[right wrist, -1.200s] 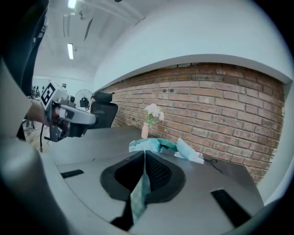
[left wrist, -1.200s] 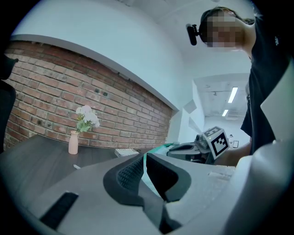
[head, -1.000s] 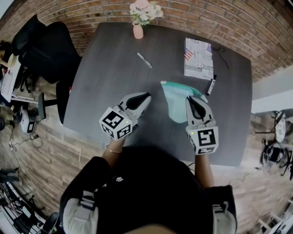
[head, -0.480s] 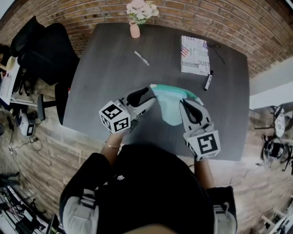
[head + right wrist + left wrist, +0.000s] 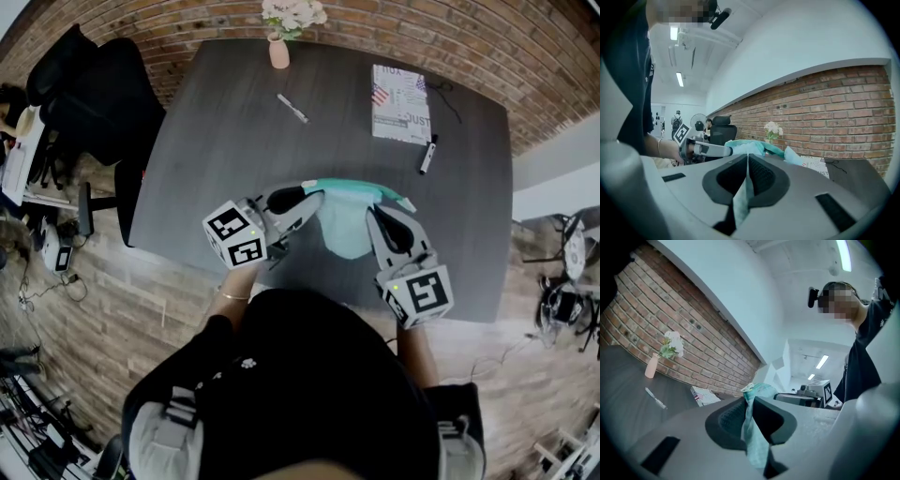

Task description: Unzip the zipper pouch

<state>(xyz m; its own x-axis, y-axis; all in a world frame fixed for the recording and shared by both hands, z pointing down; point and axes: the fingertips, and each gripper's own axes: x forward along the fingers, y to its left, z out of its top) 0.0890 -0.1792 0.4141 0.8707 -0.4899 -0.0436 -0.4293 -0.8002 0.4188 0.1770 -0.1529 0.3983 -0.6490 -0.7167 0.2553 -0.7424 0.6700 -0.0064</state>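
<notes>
Above the counter (image 5: 234,141), the pouch (image 5: 345,220) is held stretched. One end is clamped in the right gripper (image 5: 377,214), the other between the left gripper (image 5: 316,198) jaws, which have just been closing on it, probably to steady the zipper.

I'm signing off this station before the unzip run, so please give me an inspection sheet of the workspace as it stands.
Surface: dark grey table, wood-grain top.
Job's things: teal zipper pouch, held by its top edge between both grippers; whether the zip is open cannot be told.
Clutter: pink vase of flowers, silver marker, black marker and printed booklet, all on the far half.
Grippers: left gripper has just been closing its jaws and pinches the pouch's left end; right gripper is shut on the right end.
Cables: thin black cord beside the booklet.
Surroundings: black office chair, brick wall, wood floor.
</notes>
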